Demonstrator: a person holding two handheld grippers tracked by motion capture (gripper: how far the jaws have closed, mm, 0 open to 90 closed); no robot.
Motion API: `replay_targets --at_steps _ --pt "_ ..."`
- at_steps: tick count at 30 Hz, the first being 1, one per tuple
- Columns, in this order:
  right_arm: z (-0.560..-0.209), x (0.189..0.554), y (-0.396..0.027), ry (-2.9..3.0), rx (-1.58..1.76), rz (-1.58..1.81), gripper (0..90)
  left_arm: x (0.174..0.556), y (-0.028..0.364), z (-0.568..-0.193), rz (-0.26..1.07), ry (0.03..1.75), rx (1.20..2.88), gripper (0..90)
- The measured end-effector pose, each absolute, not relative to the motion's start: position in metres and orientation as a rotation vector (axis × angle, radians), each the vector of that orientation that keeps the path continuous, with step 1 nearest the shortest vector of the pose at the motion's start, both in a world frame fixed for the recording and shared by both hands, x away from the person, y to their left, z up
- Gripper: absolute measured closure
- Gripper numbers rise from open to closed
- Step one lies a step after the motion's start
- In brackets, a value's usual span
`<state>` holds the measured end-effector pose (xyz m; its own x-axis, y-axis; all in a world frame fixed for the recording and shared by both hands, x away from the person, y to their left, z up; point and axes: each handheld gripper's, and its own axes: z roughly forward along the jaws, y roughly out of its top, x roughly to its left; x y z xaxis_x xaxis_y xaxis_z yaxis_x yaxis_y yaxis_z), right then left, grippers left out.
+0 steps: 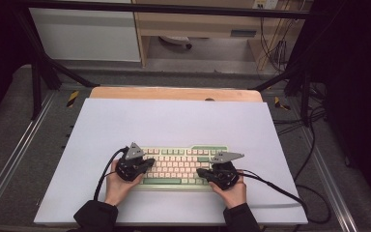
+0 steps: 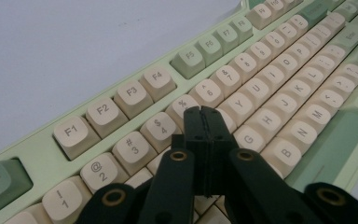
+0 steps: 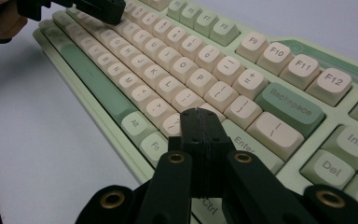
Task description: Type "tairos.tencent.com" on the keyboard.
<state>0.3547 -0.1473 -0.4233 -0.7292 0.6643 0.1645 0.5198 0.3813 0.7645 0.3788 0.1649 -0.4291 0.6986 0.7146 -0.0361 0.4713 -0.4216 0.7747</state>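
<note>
Keyboard (image 1: pixel 178 166) work was the step in hand: the pale green board with cream keys lay on the near middle of the white surface (image 1: pixel 174 121), long side running left to right, and both tools hovered over its two ends as if typing with their tips. The left tool (image 1: pixel 146 163) was closed, jaws pressed flat together with nothing between them, and in its own view its tip (image 2: pixel 204 116) sat low over the number row near the 5 key (image 2: pixel 183 106); whether it actually touched a cap could not be told. The right tool (image 1: pixel 203 172) was likewise closed and empty, its tip (image 3: pixel 200 120) poised over the near right keys beside the Enter key (image 3: pixel 244 142), with Backspace (image 3: pixel 290 105) just beyond. By my judgement the next move called for a short, straight press of one closed tip onto a single cap, kept narrow enough not to catch a neighbouring key, then a lift clear. No container stood on the surface. A wooden board edge (image 1: pixel 174 93) showed at the far side, and cables (image 1: pixel 275 188) trailed off to the right.
</note>
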Motion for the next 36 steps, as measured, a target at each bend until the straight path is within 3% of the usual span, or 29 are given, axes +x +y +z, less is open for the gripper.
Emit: replay_targets --at_steps 36 --pt "-0.421 0.354 -0.148 2.451 1.074 1.280 90.0 0.360 0.184 -0.421 0.360 0.870 2.077 90.0"
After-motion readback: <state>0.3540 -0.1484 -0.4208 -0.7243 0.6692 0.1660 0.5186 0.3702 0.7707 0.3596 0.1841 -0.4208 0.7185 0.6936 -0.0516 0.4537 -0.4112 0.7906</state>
